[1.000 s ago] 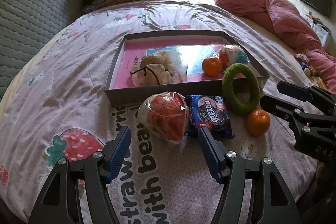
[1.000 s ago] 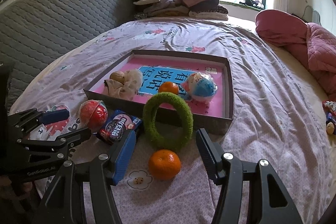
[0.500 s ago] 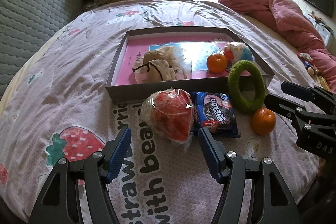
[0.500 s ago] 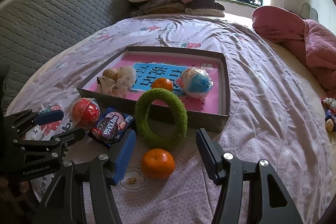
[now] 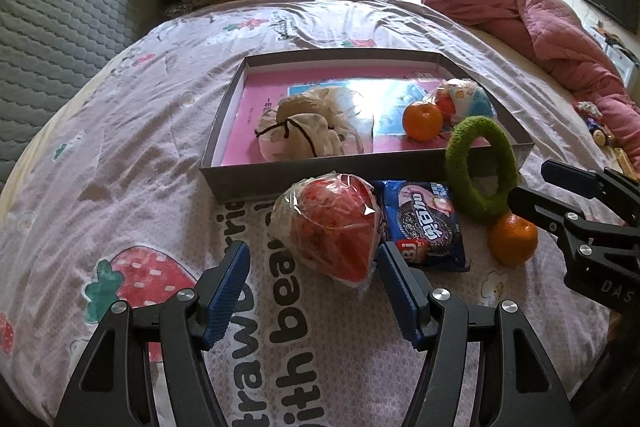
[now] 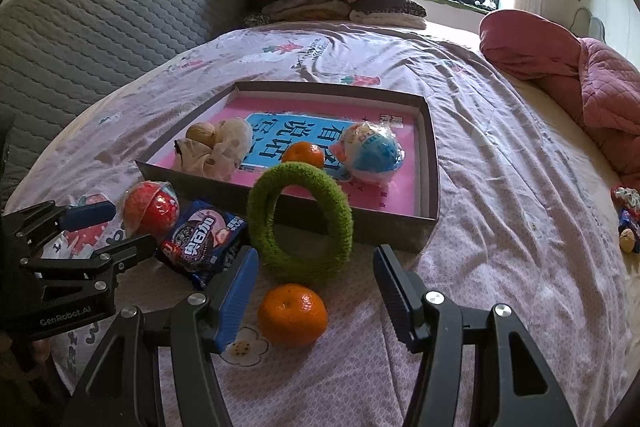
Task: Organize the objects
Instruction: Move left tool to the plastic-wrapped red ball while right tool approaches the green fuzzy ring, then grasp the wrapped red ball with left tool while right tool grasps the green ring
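Leaning upright against the tray, the green ring faces both open tools — left, right.

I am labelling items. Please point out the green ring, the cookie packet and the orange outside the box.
green ring (image 6: 300,225), right wrist view, left side of loop.
cookie packet (image 5: 424,223), left wrist view, front face.
orange (image 6: 293,314), right wrist view, peel centre.

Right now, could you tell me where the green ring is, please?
The green ring stands propped against the front wall of the box, with the cookie packet on its left and an orange in front.
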A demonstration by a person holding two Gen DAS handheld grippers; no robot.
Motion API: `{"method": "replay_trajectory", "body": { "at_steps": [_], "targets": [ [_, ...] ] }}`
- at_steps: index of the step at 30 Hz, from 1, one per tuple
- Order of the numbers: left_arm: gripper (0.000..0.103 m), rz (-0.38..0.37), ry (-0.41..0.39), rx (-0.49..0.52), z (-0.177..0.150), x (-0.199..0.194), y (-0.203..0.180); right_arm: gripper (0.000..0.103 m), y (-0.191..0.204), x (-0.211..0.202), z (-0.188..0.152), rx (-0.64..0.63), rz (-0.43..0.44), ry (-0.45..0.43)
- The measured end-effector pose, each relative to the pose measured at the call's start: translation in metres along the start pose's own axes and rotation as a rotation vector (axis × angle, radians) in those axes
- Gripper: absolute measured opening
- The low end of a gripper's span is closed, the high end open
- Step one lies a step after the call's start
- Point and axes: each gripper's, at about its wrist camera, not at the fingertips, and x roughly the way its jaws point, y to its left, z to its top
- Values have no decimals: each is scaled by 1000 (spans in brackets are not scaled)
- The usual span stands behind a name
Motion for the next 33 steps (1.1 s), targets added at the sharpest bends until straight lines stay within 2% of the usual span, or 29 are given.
{"method": "replay_trajectory", "body": {
  "at_steps": [18, 33],
  "targets": [
    [68, 14, 0, -14, 4, 10, 2, 59, -8, 21, -1, 31, -42, 24],
    [68, 10, 6, -34, 12, 25, 5, 59, -8, 27, 2, 35, -39, 19]
  ]
}}
